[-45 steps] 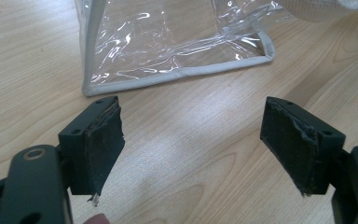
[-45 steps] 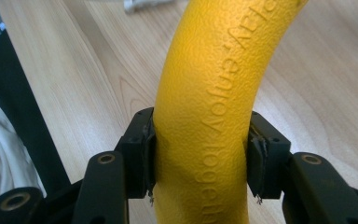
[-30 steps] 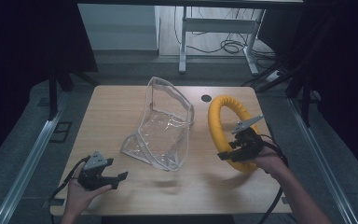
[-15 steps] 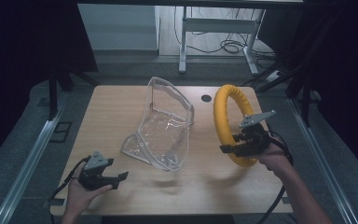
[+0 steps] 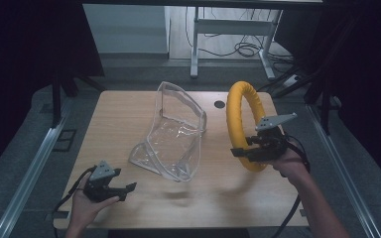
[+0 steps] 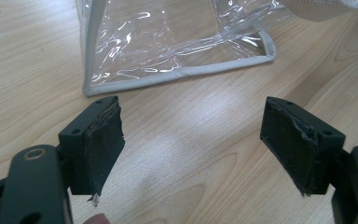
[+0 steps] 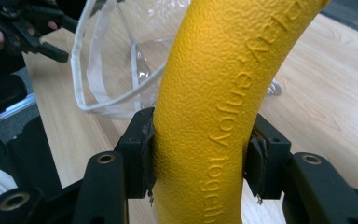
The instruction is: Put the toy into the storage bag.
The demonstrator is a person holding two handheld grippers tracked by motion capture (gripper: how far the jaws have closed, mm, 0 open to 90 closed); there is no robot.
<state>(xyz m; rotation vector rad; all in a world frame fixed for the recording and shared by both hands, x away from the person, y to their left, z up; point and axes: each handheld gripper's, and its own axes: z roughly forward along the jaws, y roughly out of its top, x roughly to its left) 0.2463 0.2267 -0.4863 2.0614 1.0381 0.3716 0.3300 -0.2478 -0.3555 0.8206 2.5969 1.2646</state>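
A yellow foam ring point(image 5: 240, 124) stands upright above the right half of the wooden table point(image 5: 129, 114), lifted off it. My right gripper point(image 5: 245, 151) is shut on the ring's lower part; in the right gripper view both pads press the textured yellow ring point(image 7: 214, 107). A clear plastic bag point(image 5: 173, 134) with white edging stands open at the table's middle. My left gripper point(image 5: 126, 191) rests low near the front left edge, open, with bare wood between its pads point(image 6: 102, 140). The bag's corner point(image 6: 177, 46) lies just beyond them.
A round dark hole point(image 5: 220, 104) sits in the tabletop behind the ring. Metal rails point(image 5: 27, 173) run along both sides of the table. A desk frame with cables point(image 5: 238, 44) stands on the floor beyond the far edge.
My right gripper has risen with the yellow ring, tipping it more upright and off the table. The left gripper and the bag have stayed put.
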